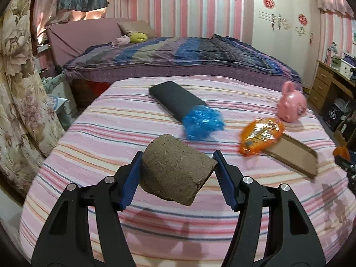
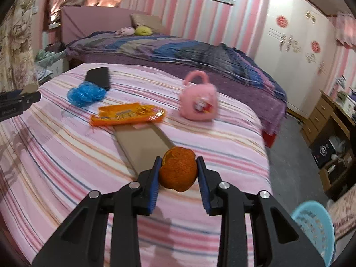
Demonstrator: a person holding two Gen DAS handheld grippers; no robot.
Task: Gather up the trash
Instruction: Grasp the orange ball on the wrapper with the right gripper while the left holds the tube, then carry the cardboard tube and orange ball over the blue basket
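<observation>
My left gripper [image 1: 178,153] is shut on a brown fibrous cardboard tube [image 1: 175,169], held above the pink striped cloth [image 1: 93,146]. My right gripper [image 2: 179,158] is shut on a piece of orange peel [image 2: 178,171], both pads pressing its sides. On the cloth beyond lie a crumpled blue plastic wad [image 1: 203,122] [image 2: 86,94], an orange snack wrapper [image 1: 260,135] [image 2: 129,114] and a flat cardboard piece [image 1: 293,155] [image 2: 142,142] partly under the wrapper. The left gripper's tip shows at the left edge of the right wrist view.
A black phone-like slab [image 1: 173,99] [image 2: 99,76] lies behind the blue wad. A pink toy bag [image 1: 291,104] [image 2: 199,102] stands at the far right of the cloth. A light blue basket [image 2: 311,227] sits low at the right, a bed [image 1: 178,53] behind, a wooden desk [image 1: 327,82] to the right.
</observation>
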